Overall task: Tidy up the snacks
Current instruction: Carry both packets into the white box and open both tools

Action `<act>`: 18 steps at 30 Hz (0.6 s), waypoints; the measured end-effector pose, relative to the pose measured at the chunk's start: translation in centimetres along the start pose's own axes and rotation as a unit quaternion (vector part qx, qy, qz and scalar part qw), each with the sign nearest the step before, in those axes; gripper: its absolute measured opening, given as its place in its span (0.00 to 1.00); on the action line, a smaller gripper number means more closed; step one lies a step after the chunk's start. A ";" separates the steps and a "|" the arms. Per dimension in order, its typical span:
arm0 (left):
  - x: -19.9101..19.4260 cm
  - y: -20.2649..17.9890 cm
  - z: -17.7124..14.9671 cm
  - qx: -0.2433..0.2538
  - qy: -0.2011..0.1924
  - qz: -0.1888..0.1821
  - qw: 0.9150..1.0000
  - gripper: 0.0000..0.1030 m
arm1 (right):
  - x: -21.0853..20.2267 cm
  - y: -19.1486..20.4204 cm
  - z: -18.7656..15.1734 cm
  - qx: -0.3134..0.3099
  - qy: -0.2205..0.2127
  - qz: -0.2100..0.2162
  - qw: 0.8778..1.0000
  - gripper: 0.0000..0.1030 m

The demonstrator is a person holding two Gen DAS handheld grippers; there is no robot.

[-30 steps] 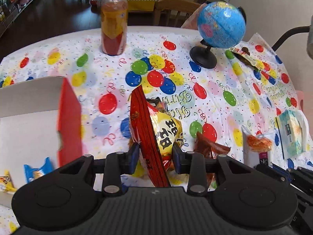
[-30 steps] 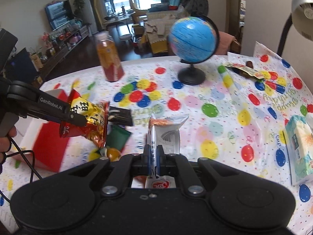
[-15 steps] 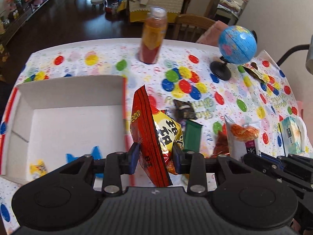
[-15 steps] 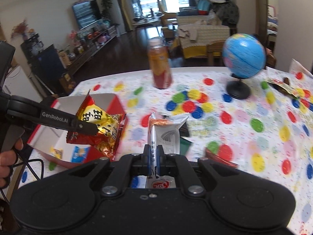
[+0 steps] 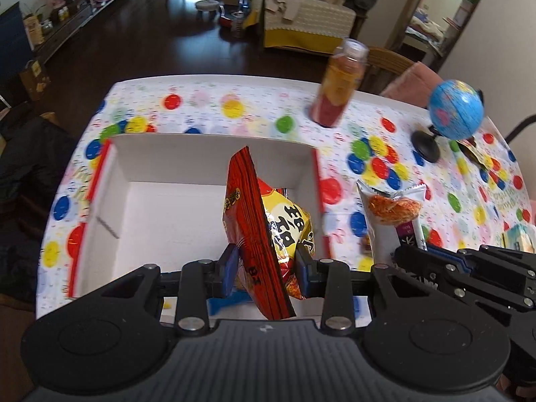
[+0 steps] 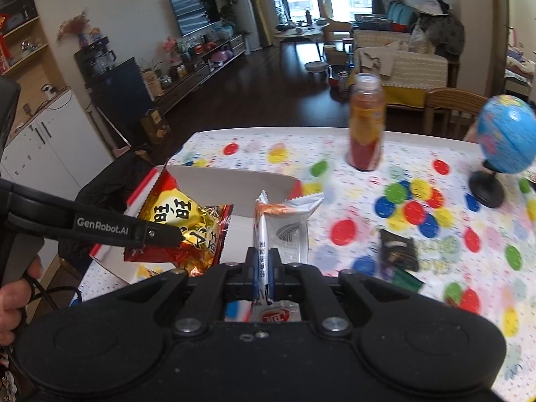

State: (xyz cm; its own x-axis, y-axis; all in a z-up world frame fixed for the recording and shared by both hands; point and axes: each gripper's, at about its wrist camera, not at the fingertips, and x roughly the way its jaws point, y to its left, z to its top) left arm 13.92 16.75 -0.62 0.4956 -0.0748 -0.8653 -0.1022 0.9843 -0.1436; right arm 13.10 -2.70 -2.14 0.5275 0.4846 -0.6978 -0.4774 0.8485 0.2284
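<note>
My left gripper [image 5: 266,269] is shut on a red and yellow snack bag [image 5: 264,221] and holds it above the open white box with red sides [image 5: 167,201]. The same bag [image 6: 181,231] and box [image 6: 231,181] show at the left of the right wrist view. My right gripper [image 6: 264,268] is shut on a white snack packet [image 6: 284,231], held just right of the box; the packet [image 5: 392,214] shows at the right of the left wrist view. A blue snack [image 5: 227,299] lies in the box.
A juice bottle [image 6: 365,124] stands at the table's far side and a blue globe [image 6: 502,147] at the far right. A dark snack packet [image 6: 398,248] and a green one [image 6: 405,279] lie on the balloon-print cloth [image 6: 452,261]. A tissue pack [image 5: 519,239] is at the right.
Both grippers have moved left and up with their snacks. The red and yellow bag now hangs over the box's inside; the white packet has come up beside the box.
</note>
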 end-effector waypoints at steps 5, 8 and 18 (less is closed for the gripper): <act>0.0 3.5 0.2 -0.014 0.000 0.018 1.000 0.33 | 2.5 2.3 0.6 -0.003 0.011 0.008 1.000 0.04; 0.4 5.3 0.4 -0.019 0.004 0.029 0.999 0.34 | 4.1 3.4 0.8 -0.006 0.021 0.009 1.000 0.04; 2.7 10.5 0.4 -0.032 0.022 0.064 0.997 0.34 | 8.4 5.6 1.3 -0.002 0.040 0.006 0.999 0.04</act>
State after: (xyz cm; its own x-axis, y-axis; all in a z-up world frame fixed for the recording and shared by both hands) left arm 14.52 26.96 -4.25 0.4366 0.0421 -0.8987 -0.2174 0.9742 -0.0600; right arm 15.73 6.41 -5.85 0.4637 0.4750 -0.7479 -0.4862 0.8421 0.2334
